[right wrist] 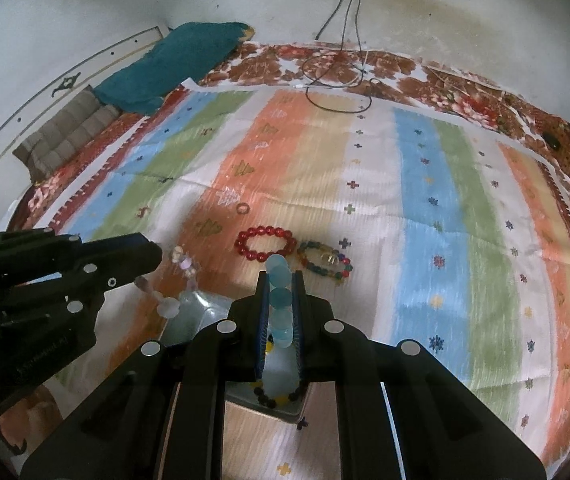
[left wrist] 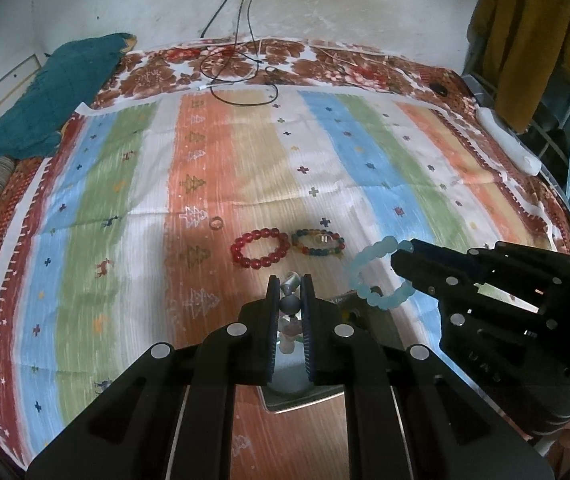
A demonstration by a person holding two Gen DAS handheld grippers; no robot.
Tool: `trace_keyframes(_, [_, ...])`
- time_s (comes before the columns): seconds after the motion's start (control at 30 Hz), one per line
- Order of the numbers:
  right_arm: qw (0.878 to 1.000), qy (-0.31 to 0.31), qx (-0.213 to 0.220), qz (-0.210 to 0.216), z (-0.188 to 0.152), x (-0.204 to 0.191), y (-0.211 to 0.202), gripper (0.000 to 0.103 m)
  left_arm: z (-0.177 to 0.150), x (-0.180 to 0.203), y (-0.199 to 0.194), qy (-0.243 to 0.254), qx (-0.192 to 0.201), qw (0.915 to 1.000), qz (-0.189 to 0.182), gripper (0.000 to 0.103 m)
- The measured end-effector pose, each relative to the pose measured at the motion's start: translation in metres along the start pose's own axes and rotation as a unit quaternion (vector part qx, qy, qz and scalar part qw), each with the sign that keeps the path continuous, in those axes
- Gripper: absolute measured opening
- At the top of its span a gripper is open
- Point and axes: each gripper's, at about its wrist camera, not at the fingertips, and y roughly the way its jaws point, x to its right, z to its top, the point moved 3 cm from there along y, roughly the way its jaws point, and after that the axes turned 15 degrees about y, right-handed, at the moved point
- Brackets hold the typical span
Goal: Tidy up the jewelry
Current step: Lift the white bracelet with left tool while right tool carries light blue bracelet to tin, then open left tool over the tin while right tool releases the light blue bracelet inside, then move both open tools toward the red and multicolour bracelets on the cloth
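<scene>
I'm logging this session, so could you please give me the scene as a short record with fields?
surface: striped cloth over a bed
left gripper: shut on a pale bead bracelet
right gripper: shut on a light blue bracelet
lying on cloth: red bracelet, multicolour bracelet beside it, small ring farther back
below grippers: box, with a dark and yellow bead bracelet in it
background: teal cloth, cables

A ring [left wrist: 216, 223] lies left of two bracelets [left wrist: 260, 249] on the bedspread [left wrist: 245, 152].
</scene>
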Motion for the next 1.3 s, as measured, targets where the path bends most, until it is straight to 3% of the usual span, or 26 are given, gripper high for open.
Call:
trace_keyframes(0.67, [1.0,0.008,-0.02,0.01,-0.014,0.002,-0.002,0.012,-0.011,0.011,-0.011,0.01,-0.002,0.9999,-0.01,0.01])
trace_keyframes(0.73, [1.0,0.017,-0.019,0.002,-0.012,0.007,-0.002,0.014,-0.013,0.007,-0.011,0.0,-0.006,1.0,0.002,0.011])
trace_keyframes(0.8, [0.999,0.031,-0.02,-0.016,-0.009,0.015,-0.001,0.031,-0.013,0.005,-0.01,-0.005,-0.01,0.9999,0.005,0.014])
trace_keyframes(0.87, [0.999,0.043,-0.021,-0.025,-0.007,0.023,0.001,0.035,-0.014,0.003,-0.009,-0.013,-0.014,0.9998,0.008,0.032])
trace_keyframes(1.07, [0.997,0.065,-0.029,-0.033,-0.004,0.036,0.006,0.035,-0.012,-0.009,-0.008,-0.028,-0.013,0.9994,0.016,0.032])
trace_keyframes(1.3, [0.996,0.071,-0.044,-0.044,-0.002,0.039,0.016,0.044,-0.012,-0.023,0.004,-0.044,-0.029,0.9984,0.023,0.033])
